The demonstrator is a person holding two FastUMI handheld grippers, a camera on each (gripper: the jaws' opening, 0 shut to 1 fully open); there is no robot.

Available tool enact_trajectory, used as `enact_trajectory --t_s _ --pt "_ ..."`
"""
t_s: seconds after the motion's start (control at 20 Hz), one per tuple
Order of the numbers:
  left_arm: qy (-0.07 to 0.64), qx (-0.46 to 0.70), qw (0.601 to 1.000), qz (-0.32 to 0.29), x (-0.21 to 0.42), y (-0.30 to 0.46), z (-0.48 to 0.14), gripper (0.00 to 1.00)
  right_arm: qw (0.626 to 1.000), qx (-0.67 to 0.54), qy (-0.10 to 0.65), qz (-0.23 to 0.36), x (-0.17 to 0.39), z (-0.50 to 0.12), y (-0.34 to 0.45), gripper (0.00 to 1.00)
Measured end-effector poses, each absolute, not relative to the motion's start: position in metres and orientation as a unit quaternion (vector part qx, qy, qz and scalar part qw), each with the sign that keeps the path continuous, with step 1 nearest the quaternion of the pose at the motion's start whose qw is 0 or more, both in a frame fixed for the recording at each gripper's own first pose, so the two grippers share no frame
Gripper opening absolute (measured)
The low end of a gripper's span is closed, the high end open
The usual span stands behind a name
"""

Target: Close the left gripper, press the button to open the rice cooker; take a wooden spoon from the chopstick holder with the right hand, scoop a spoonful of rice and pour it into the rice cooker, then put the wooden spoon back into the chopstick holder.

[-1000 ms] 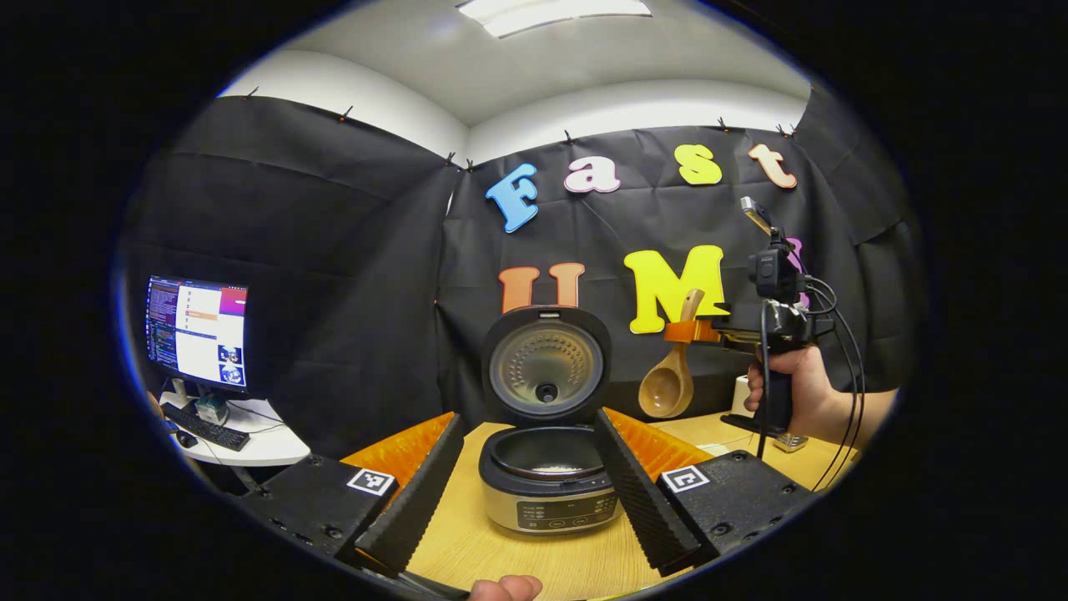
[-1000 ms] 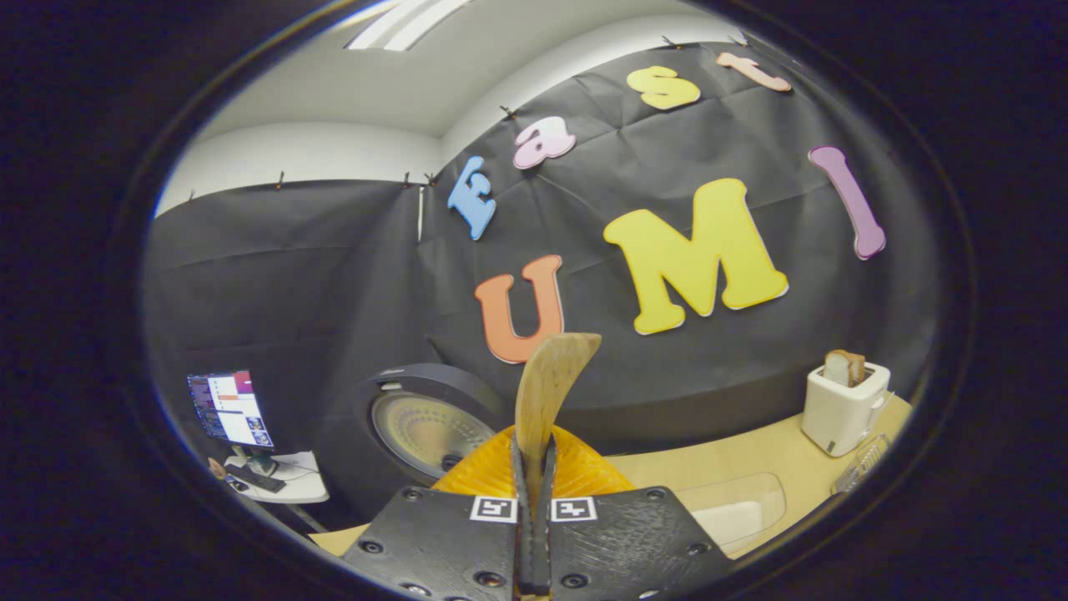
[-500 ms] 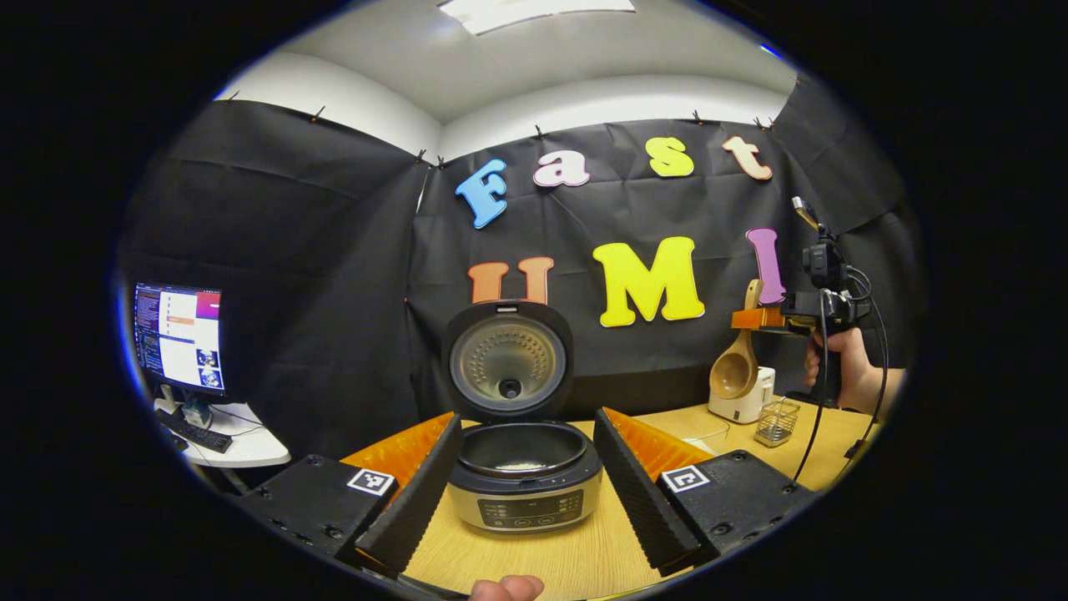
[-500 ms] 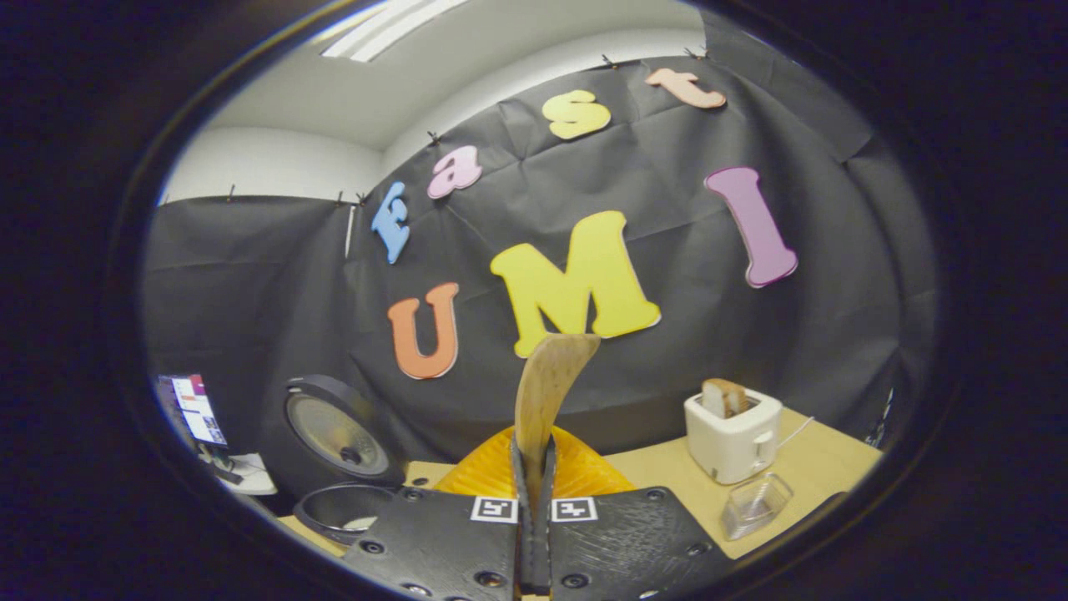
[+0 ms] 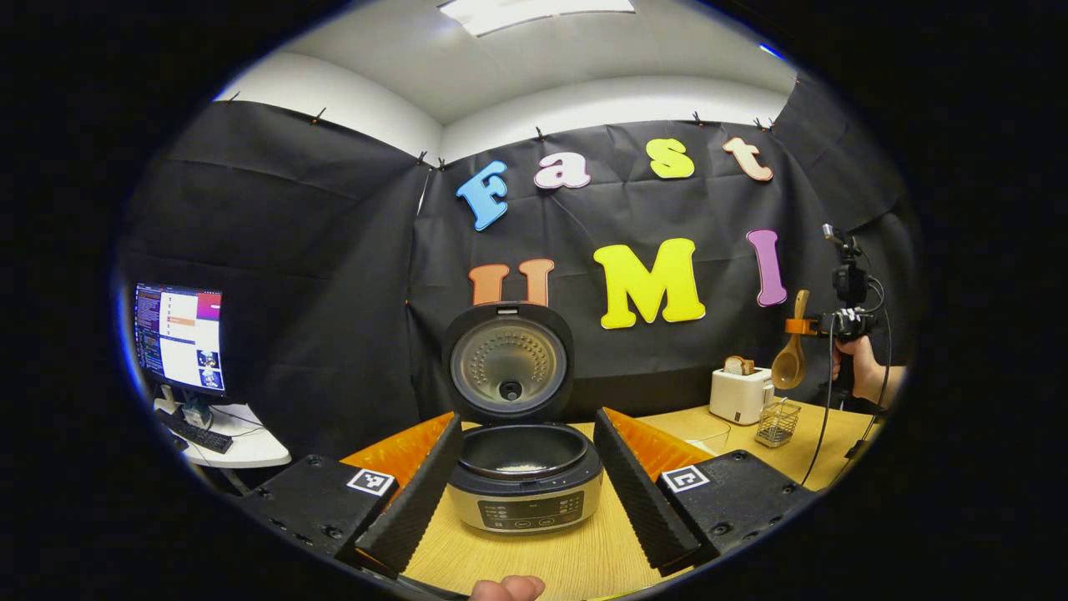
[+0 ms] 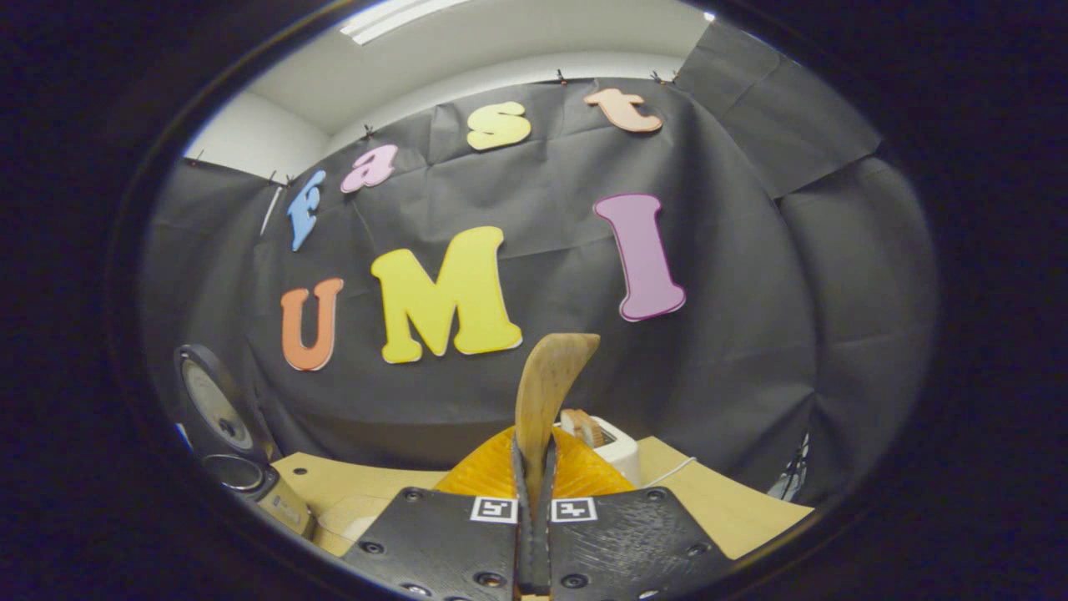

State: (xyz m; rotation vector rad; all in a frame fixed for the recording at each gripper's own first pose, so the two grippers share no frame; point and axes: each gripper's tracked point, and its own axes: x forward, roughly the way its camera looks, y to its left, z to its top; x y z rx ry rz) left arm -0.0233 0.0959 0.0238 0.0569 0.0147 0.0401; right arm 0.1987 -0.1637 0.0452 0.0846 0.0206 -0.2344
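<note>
The rice cooker (image 5: 524, 492) stands on the table with its lid (image 5: 507, 363) raised and a little rice in the pot. My left gripper (image 5: 527, 426) is open, its fingers either side of the cooker and short of it. Far right, my right gripper (image 5: 803, 325) is shut on the wooden spoon (image 5: 788, 366), which hangs bowl down above the wire chopstick holder (image 5: 778, 422). In the right gripper view, the spoon handle (image 6: 549, 388) stands up from my shut right gripper (image 6: 534, 472), and the cooker (image 6: 250, 484) sits low at the left edge.
A white toaster (image 5: 738, 394) with bread stands just left of the chopstick holder, also seen as the toaster (image 6: 602, 436) behind the spoon. A clear container (image 5: 699, 431) lies on the wooden table (image 5: 542, 559). A monitor (image 5: 179, 338) sits on a side desk at left.
The right gripper has carried the spoon rightward, from beside the cooker lid to above the chopstick holder. The left gripper stays open; its view shifted slightly at first, then held.
</note>
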Motion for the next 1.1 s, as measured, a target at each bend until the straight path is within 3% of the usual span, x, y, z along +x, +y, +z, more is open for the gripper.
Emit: enact_trajectory --t_s 0.35,0.85,1.1 --pt "0.019 0.035 0.999 0.017 -0.022 0.096 0.02 1.0 0.984 0.049 0.056 -0.162 0.222 -0.022 -0.213 0.0" --pt "0.023 0.037 0.999 0.014 -0.022 0.089 0.017 1.0 0.979 0.064 0.104 -0.166 0.235 -0.08 -0.232 0.01" --pt "0.012 0.012 1.0 0.008 -0.02 0.073 0.022 1.0 0.974 0.095 0.12 -0.165 0.232 -0.096 -0.235 0.07"
